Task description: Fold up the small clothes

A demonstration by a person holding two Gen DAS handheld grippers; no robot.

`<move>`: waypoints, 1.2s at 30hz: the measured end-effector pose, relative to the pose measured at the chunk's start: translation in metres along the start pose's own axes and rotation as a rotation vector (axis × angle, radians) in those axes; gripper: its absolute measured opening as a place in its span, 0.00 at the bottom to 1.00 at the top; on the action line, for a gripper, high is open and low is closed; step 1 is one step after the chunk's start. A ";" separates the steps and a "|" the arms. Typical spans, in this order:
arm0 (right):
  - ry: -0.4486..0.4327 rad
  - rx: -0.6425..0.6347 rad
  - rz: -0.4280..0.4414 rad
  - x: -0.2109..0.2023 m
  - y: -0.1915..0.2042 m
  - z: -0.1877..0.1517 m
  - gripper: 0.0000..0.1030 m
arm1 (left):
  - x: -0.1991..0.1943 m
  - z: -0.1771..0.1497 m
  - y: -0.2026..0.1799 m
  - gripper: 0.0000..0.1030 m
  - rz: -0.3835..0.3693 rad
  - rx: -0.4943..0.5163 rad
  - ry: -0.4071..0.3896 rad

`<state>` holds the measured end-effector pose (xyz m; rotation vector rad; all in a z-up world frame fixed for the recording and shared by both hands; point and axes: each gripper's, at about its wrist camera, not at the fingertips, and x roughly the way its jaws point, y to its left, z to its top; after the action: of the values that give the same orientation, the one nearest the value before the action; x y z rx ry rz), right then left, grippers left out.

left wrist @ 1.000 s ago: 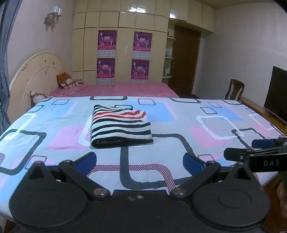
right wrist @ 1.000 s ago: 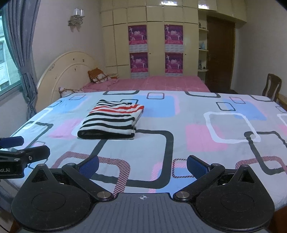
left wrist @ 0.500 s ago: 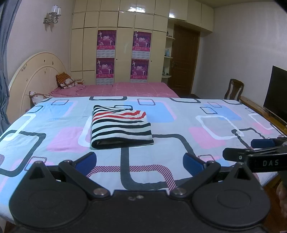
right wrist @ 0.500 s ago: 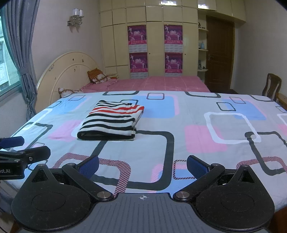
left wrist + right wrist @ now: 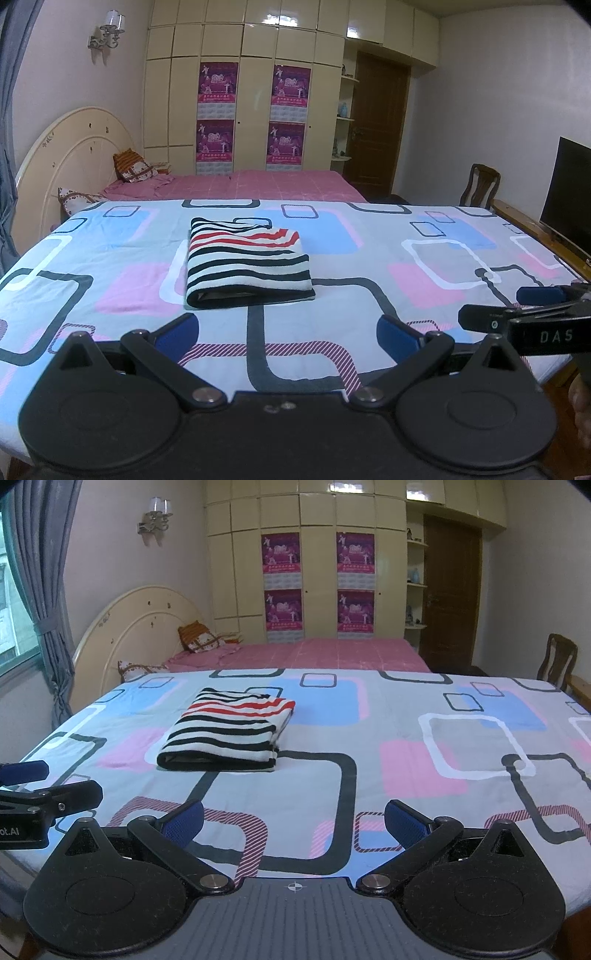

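Mostly filling both views, a bed (image 5: 369, 280) wears a pale sheet printed with pink, blue and dark squares. Behind it stands a cream wardrobe (image 5: 251, 92) with four purple posters. On the sheet, left of centre, lies a folded striped garment (image 5: 247, 264), black and white with red bands at the far end. Nearest, the left claw (image 5: 288, 332) and right claw (image 5: 293, 821) hover over the bed's near edge, blue pads spread wide apart, holding nothing, well short of the garment
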<state>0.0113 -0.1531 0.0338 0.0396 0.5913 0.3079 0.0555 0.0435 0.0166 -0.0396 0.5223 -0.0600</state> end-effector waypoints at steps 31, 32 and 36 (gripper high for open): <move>-0.004 0.000 0.010 -0.001 -0.007 0.001 1.00 | 0.000 0.001 -0.003 1.00 0.001 0.005 -0.006; -0.005 0.001 0.011 -0.001 -0.007 0.001 1.00 | -0.001 0.001 -0.003 1.00 0.001 0.005 -0.007; -0.010 0.004 0.010 -0.001 -0.008 0.001 1.00 | -0.002 0.001 -0.003 1.00 0.002 0.006 -0.011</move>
<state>0.0131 -0.1609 0.0346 0.0479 0.5817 0.3162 0.0545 0.0409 0.0186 -0.0340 0.5107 -0.0592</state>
